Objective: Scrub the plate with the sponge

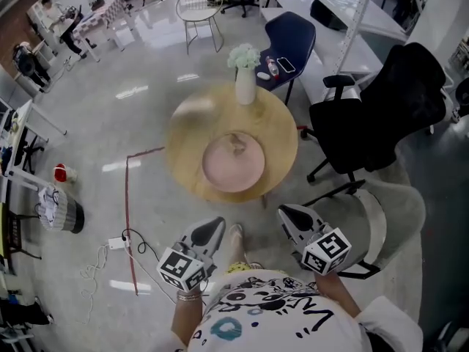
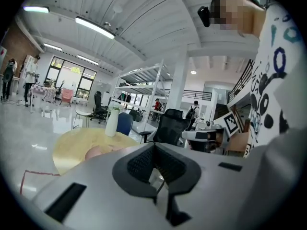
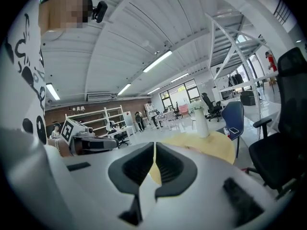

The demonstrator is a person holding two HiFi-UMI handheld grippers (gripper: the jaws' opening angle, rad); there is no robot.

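- On the round wooden table [image 1: 278,123], the pink plate [image 1: 233,169] lay flat on the side near the person.
- A small brown thing [image 1: 236,144] sat on the plate's far part. It was too small to tell if it was the sponge.
- A white vase [image 1: 245,85] with flowers stood at the table's far edge.
- The left gripper [image 1: 217,224] was closed, with nothing in it.
- The right gripper [image 1: 284,213] was closed and empty too.
- Both were over the floor, close to the table but not touching it.
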